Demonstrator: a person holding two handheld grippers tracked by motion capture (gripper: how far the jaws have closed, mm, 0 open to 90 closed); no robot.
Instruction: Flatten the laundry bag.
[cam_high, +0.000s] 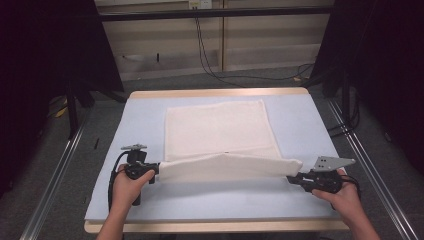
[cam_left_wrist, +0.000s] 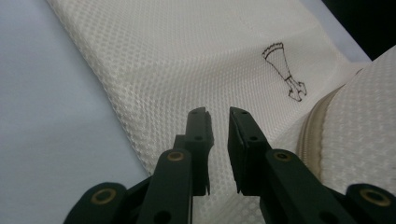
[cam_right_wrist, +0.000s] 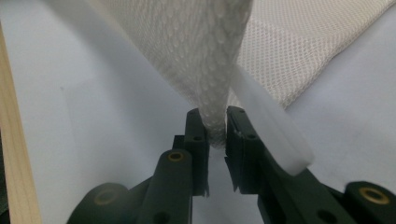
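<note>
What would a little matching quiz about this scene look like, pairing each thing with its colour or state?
Things:
1. cloth
2. right tongs
3. left tongs
4. table top

States:
a. pale blue
b. cream, near edge lifted
c. pinching a fold of fabric
d. a small gap between the jaws, fabric behind

Pairs: 1-b, 2-c, 3-d, 4-a

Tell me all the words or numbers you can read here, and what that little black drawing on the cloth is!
No readable words or numbers.
Cream mesh cloth: it carries one small black outline drawing, a fan-shaped top narrowing to a stem with a foot; no letters beside it.
Wall label at the top of the high view: a small pale sticker, too small and blurred to read.
</note>
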